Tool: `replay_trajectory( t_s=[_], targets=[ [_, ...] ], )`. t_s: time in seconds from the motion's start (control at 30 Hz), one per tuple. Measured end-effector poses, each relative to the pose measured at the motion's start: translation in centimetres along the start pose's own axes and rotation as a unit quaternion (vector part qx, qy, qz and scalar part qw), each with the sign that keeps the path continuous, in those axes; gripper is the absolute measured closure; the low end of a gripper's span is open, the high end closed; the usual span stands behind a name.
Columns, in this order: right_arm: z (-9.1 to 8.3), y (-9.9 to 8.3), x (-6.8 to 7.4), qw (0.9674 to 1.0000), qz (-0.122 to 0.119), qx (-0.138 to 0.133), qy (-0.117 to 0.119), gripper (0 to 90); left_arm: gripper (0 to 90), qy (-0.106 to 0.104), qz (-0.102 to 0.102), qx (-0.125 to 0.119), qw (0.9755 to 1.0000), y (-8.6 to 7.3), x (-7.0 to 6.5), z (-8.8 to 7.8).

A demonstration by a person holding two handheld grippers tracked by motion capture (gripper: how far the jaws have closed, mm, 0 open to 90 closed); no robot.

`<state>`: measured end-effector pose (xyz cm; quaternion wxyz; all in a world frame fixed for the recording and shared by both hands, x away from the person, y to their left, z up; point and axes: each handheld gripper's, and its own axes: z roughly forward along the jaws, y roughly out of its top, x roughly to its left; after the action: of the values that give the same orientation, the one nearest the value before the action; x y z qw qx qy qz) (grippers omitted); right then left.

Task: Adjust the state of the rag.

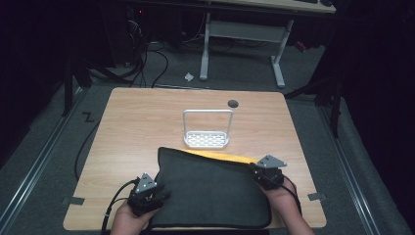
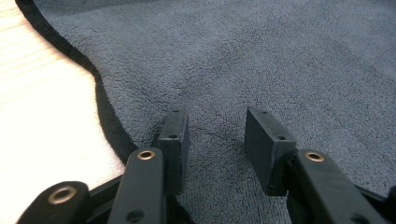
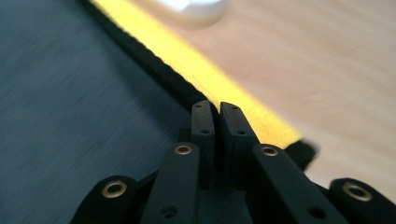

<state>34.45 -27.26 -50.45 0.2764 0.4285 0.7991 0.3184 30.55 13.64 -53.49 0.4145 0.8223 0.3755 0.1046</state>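
Note:
A dark grey towel (image 1: 210,186) with a black hem lies flat on the near half of the wooden table (image 1: 147,117). A yellow layer (image 1: 225,156) shows along its far edge. My left gripper (image 1: 164,193) rests at the towel's near left side. In the left gripper view it (image 2: 217,135) stands open, pads apart over the grey pile (image 2: 233,56), with nothing pinched. My right gripper (image 1: 255,171) is at the towel's far right corner. In the right gripper view its jaws (image 3: 217,112) are nearly together on the black hem (image 3: 154,70) beside the yellow strip (image 3: 187,65).
A white wire rack (image 1: 206,139) with a perforated base and a tall handle stands just beyond the towel; its base edge (image 3: 196,7) shows at the top of the right gripper view. A round cable hole (image 1: 233,103) sits near the table's far edge.

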Motion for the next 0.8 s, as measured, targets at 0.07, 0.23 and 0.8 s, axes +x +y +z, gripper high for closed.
replay_trajectory(
  t_s=[0.07, 0.23, 0.8],
  targets=[
    [0.8, 0.9, -1.1, 0.9998, 0.016, -0.001, -0.010, 83.5, 60.1, -0.001, 0.000, 0.002, 1.0000, 0.0, -0.1, -0.1],
    [3.3, 2.6, -3.6, 0.9989, 0.031, 0.009, -0.033, 72.0, 60.0, -0.001, 0.004, 0.004, 1.0000, -0.1, -0.3, -0.2],
    [-0.1, 1.9, -0.2, 0.9985, 0.046, -0.013, -0.028, 60.4, 56.8, -0.005, 0.005, 0.000, 1.0000, -0.1, -0.3, -0.1]
  ],
)
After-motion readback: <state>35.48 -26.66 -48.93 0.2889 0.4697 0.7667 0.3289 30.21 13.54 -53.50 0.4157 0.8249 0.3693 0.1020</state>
